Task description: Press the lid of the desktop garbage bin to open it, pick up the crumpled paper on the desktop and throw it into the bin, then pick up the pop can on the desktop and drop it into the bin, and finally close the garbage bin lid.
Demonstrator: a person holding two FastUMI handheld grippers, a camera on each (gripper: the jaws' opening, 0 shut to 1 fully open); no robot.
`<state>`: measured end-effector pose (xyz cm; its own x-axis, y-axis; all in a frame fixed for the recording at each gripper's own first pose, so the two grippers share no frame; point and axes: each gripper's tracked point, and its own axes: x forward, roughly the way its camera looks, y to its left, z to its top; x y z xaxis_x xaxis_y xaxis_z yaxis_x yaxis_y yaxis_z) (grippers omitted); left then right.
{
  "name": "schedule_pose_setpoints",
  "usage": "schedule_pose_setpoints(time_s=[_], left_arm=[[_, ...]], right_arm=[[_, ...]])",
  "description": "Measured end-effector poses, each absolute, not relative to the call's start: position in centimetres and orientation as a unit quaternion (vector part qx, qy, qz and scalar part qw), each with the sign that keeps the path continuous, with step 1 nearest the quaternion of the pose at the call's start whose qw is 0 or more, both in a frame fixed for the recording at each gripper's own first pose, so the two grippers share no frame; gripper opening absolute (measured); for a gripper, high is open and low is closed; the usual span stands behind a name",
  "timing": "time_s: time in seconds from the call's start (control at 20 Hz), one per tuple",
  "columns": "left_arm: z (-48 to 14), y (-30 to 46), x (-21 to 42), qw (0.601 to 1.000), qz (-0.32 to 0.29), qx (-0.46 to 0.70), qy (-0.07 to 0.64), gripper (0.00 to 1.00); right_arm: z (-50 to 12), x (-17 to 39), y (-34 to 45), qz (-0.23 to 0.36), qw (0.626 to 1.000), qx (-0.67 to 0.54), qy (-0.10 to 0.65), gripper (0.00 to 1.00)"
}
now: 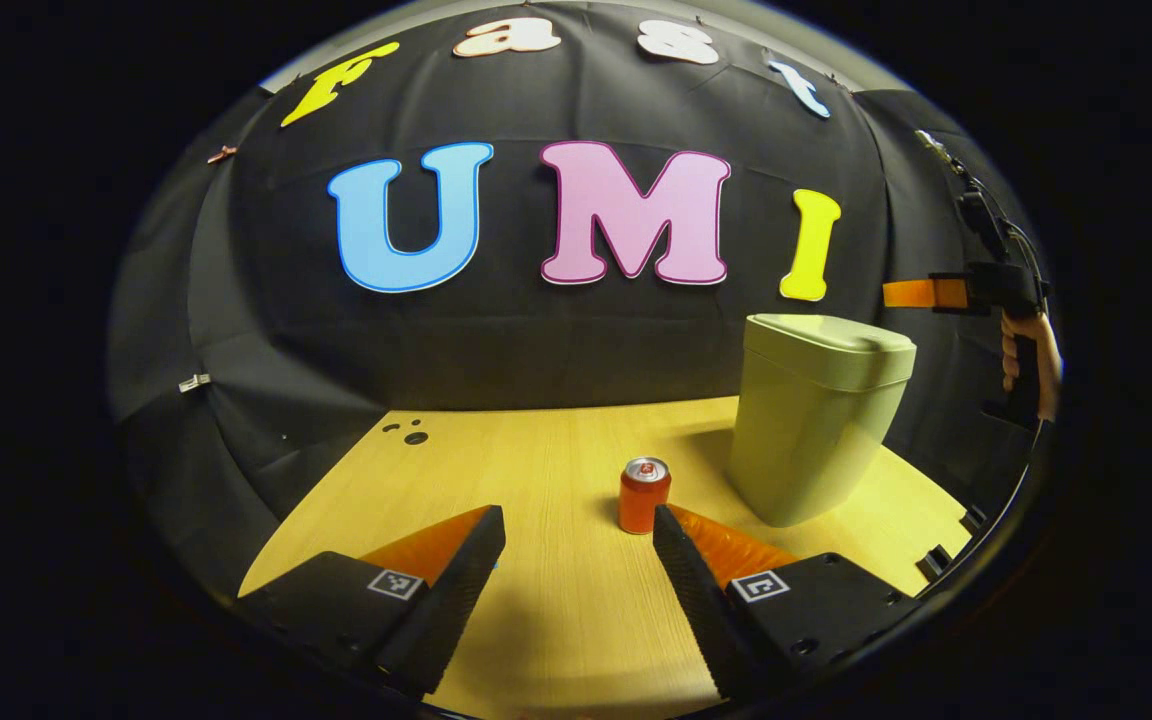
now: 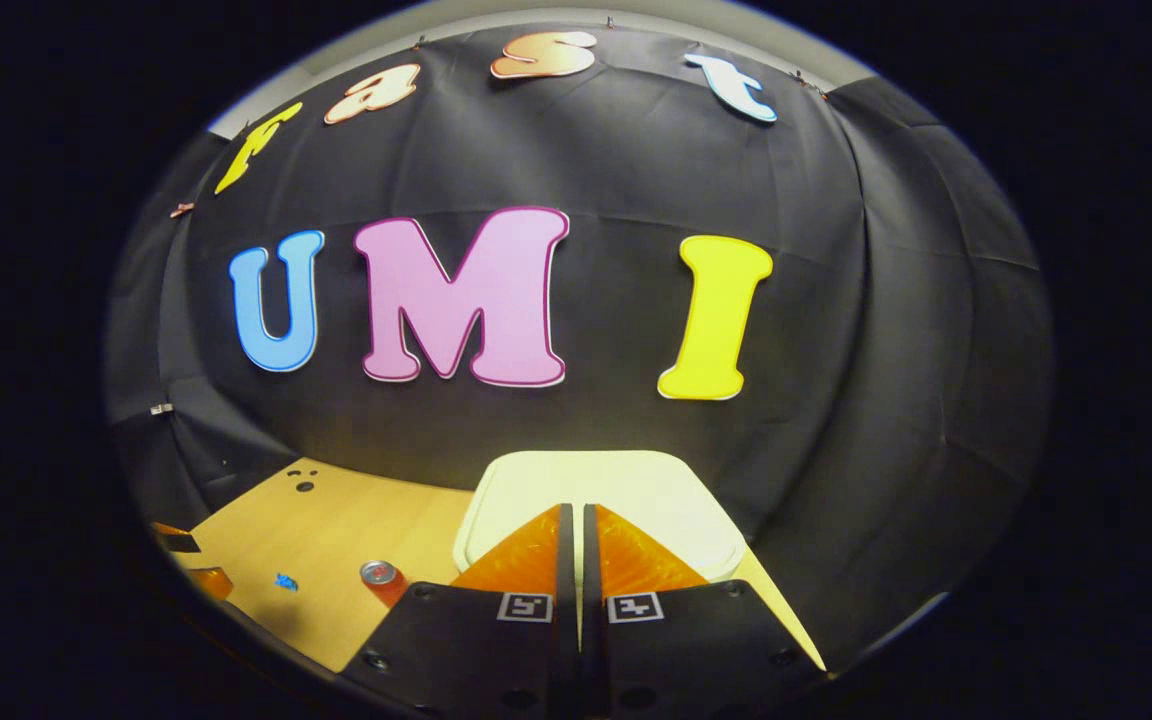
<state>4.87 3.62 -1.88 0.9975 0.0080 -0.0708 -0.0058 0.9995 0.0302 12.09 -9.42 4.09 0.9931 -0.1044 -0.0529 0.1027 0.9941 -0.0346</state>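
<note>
Each hand-held gripper [image 1: 578,525] has a black body with square black-and-white markers and screws

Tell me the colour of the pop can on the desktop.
The pop can is orange-red with a silver top, clearest in the left gripper view, standing beside the bin.

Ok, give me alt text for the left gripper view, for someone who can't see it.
An open left gripper hovers above a wooden table, pointing at an upright pop can. A closed green bin stands right of the can.
</note>
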Motion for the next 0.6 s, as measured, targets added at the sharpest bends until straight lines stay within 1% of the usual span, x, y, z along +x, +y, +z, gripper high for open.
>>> schedule_pose_setpoints(time_s=[0.2, 0.35, 0.5, 0.55, 0.6], left_arm=[[-0.8, 4.6, 4.6, 0.999, 0.023, 0.017, 0.03, 0.96], [-0.3, 5.4, 4.1, 0.999, 0.04, 0.014, 0.024, 0.96], [0.1, 6.0, 3.4, 0.998, 0.053, 0.002, 0.018, 0.96], [0.4, 6.3, 3.0, 0.998, 0.058, -0.002, 0.012, 0.96], [0.7, 6.8, 2.7, 0.998, 0.066, -0.006, 0.008, 0.96]], right_arm=[[2.8, 13.3, -10.3, -0.058, 0.997, -0.022, 0.039, 0.05], [1.1, 14.4, -10.7, -0.06, 0.996, -0.005, 0.065, 0.05], [0.6, 14.4, -10.5, -0.06, 0.995, 0.0, 0.076, 0.05], [0.8, 14.5, -10.6, -0.062, 0.995, -0.011, 0.074, 0.08], [0.6, 14.5, -10.5, -0.063, 0.995, -0.024, 0.078, 0.05]])
